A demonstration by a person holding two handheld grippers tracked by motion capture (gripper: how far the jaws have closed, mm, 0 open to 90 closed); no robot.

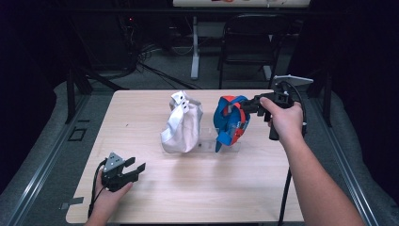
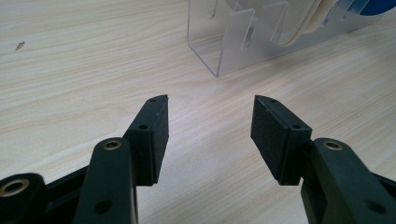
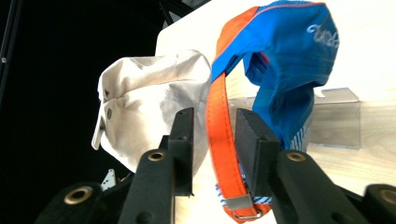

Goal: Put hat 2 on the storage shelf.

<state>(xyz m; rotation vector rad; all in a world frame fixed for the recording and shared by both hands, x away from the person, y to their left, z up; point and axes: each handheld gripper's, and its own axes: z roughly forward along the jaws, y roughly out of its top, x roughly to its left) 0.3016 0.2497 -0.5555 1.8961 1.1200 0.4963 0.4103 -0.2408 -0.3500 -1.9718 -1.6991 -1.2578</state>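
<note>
Right claw (image 3: 212, 140) has its jaws apart, straddling the orange strap (image 3: 219, 135) of a blue cap (image 1: 229, 120) on a clear stand (image 2: 229, 42); a white cap (image 1: 181, 125) hangs just beyond. Right hand (image 1: 282, 120) holds it raised. Left claw (image 1: 134, 170), jaws apart, rests low on the surface (image 1: 197, 188), well short of the stand.
</note>
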